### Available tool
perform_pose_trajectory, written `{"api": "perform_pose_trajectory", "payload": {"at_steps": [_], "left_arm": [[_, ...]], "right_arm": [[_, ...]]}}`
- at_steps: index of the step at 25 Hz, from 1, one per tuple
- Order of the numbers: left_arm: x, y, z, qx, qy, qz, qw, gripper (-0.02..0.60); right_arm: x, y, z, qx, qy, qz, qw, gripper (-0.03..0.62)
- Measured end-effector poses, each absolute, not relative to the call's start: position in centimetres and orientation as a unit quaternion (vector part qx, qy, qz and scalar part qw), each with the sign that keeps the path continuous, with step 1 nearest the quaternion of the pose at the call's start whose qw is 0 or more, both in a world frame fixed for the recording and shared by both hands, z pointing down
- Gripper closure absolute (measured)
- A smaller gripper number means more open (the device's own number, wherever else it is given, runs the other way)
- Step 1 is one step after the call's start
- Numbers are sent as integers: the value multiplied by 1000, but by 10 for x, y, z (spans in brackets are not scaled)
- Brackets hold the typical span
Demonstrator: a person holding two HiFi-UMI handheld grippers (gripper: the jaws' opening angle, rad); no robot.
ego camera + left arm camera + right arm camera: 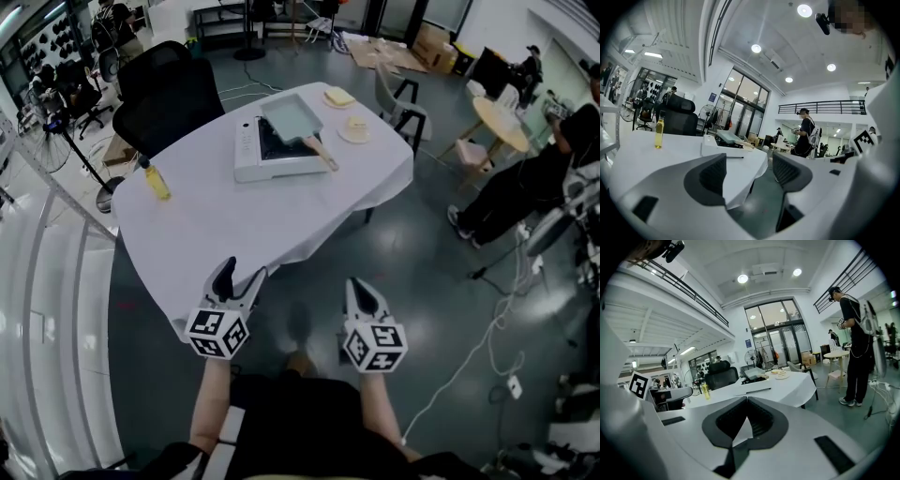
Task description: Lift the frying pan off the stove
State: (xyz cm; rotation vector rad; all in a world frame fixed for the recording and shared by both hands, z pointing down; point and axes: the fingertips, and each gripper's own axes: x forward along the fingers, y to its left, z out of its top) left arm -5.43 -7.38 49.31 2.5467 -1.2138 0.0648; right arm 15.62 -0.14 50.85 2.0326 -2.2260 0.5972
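While both grippers hang low near the table's near edge, the frying pan [291, 119] sits on the white stove [246, 155] at the far side of the white-clothed table [216, 225], well apart from them. The pan looks square and pale grey-green, with a light wooden handle [319, 151] pointing toward the right; at this distance I cannot tell whether it holds anything. The left gripper [240, 274] has its jaws spread with nothing between them. The right gripper [360, 287] has its jaws pressed together at the tips, empty. A yellow bottle [156, 181] stands near the table's left edge.
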Motion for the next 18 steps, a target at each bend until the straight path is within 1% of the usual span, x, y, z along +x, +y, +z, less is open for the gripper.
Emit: {"api": "perform_pose_trajectory", "payload": {"at_steps": [7,18], "left_arm": [[-51,-72,496,882,-438,6,173,290],[-40,-69,511,881,-431,11,195,290]], "right_arm": [[163,-4,509,652,-733,188,38,589],[172,3,528,655,-724,210,42,589]]}}
